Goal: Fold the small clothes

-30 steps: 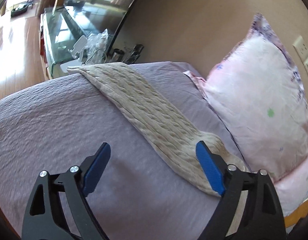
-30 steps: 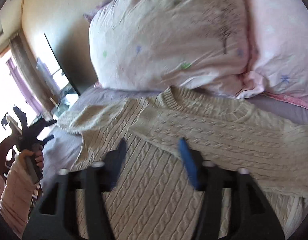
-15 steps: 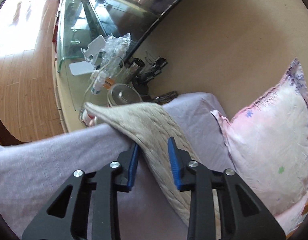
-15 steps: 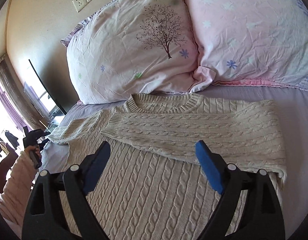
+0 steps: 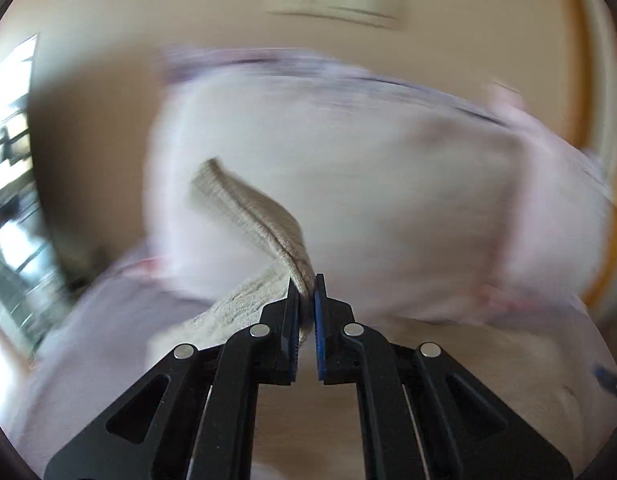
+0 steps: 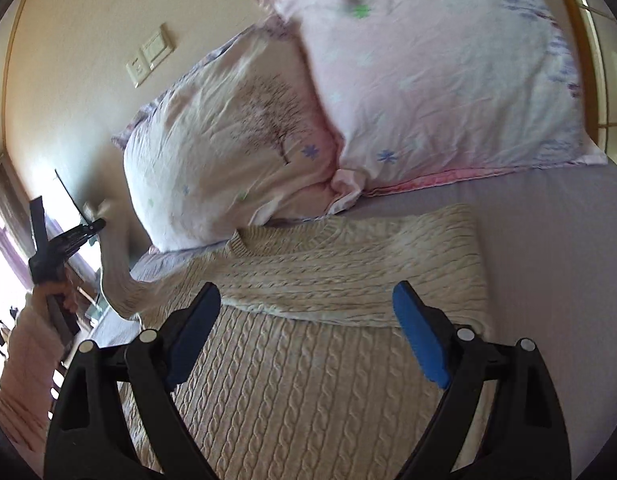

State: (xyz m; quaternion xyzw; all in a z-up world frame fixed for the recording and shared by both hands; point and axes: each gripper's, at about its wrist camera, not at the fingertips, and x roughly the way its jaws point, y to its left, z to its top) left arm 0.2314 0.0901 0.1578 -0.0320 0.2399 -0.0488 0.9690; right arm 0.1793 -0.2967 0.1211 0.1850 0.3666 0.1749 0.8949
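Cream cable-knit sweater (image 6: 328,360) lay on the lilac bed (image 6: 548,260); the left gripper (image 5: 306,292) pinched its lifted sleeve (image 5: 264,216) tight, while the right gripper (image 6: 308,308) hovered above with fingers wide apart, holding nothing.

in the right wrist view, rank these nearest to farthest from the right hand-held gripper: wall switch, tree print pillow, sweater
From the right hand-held gripper:
1. Sweater: directly under and between its open fingers, spread on the bed.
2. Tree print pillow: beyond the sweater's collar, up and to the left, leaning at the head of the bed.
3. Wall switch: on the wall behind the pillow, upper left.
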